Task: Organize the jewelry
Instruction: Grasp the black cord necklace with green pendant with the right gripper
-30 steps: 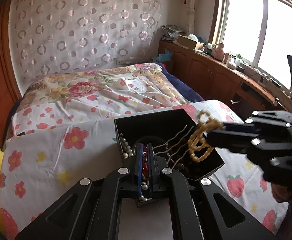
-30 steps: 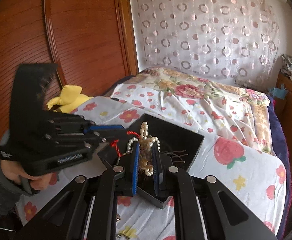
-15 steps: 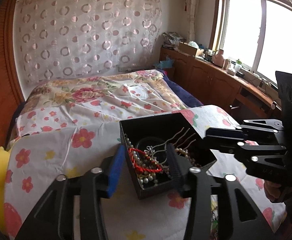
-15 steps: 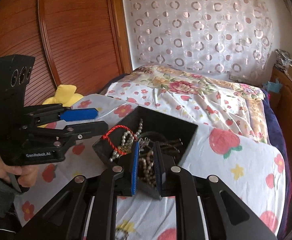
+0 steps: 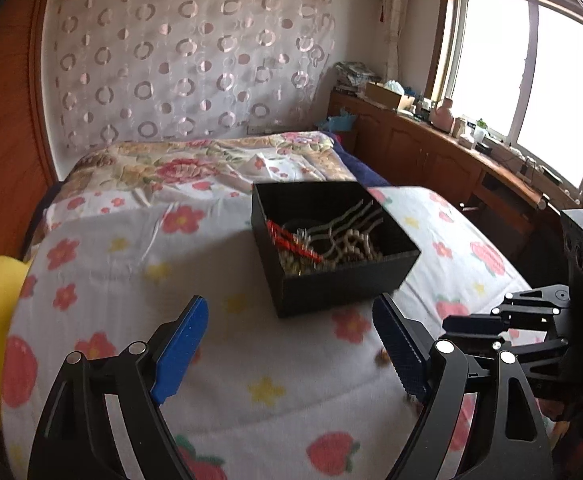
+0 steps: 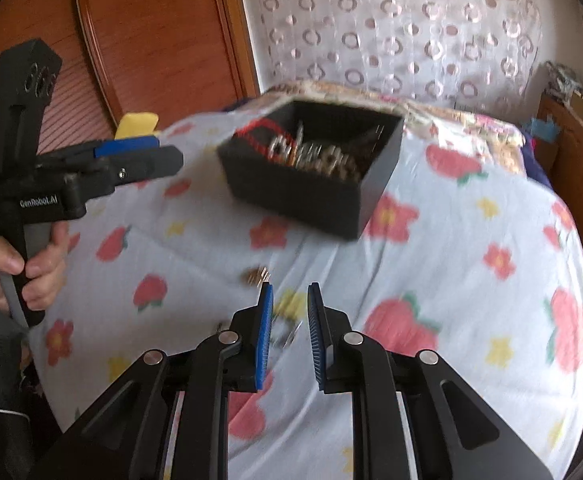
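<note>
Left tool [image 5: 287, 316] empty, jaws opening, short of black box [image 5: 343, 284]; right tool [image 6: 289, 300] slightly apart, empty

- Black jewelry box [image 5: 343, 280]: open-topped, rectangular, resting flat on the flowered bedspread [image 5: 131, 280]. It lies ahead of the left gripper [image 5: 287, 344], past the fingertips and toward the right finger, clear of both pads.
- Box contents: a tangle of pale bead strands [image 5: 355, 244], a red cord [image 5: 291, 240] and wavy metal hairpins [image 5: 351, 216], heaped against the near wall.
- Loose gold-coloured piece [image 6: 257, 276]: small, blurred, lying on the bedspread just beyond the left fingertip of the right gripper [image 6: 289, 292], between that gripper and the box.
</note>
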Available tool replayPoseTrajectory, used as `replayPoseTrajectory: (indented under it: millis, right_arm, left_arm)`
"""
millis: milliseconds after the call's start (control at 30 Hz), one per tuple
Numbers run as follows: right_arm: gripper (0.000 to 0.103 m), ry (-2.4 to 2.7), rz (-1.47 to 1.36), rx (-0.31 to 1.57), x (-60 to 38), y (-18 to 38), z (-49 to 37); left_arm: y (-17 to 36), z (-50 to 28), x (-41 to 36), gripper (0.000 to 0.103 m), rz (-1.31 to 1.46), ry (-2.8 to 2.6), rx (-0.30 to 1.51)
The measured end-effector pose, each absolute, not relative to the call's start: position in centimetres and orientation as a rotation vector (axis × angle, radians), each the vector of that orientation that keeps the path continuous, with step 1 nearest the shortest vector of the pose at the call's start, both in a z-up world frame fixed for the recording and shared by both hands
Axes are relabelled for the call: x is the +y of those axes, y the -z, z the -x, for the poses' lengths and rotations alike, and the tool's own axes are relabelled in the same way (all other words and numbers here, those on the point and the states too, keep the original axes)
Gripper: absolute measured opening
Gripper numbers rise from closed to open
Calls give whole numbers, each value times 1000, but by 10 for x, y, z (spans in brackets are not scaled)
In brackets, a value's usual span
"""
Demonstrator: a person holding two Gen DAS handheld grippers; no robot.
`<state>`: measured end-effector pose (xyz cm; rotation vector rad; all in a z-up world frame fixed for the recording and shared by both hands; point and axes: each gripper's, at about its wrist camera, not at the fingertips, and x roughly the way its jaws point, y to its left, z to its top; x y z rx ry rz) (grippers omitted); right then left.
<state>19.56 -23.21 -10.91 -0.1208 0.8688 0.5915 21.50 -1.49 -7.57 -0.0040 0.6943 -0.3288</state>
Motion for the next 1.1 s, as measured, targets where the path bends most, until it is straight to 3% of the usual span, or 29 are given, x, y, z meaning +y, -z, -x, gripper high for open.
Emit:
replayPoseTrajectory:
  millis: [567, 633, 833, 867, 933, 1100]
  right_arm:
    - [20, -545, 60, 968, -207, 123, -182]
    - [26, -555, 46, 976, -204, 122, -185]
    - [26, -543, 122, 951, -194, 123, -184]
    - [25, -541, 134, 947, -193, 123, -183]
    - [12, -523, 164, 933, -195, 123, -181]
    - [9, -535, 161, 923, -204, 123, -177]
  left_arm:
    - [99, -186, -3, 81, 13, 314, 737]
    - [98, -184, -2, 81, 12, 316, 733]
    - [99, -179, -1, 81, 21, 307, 739]
    - [98, -179, -1, 81, 23, 305, 741]
    - [99, -178, -1, 81, 25, 305, 744]
    - [98, -177, -6, 81, 21, 313, 748]
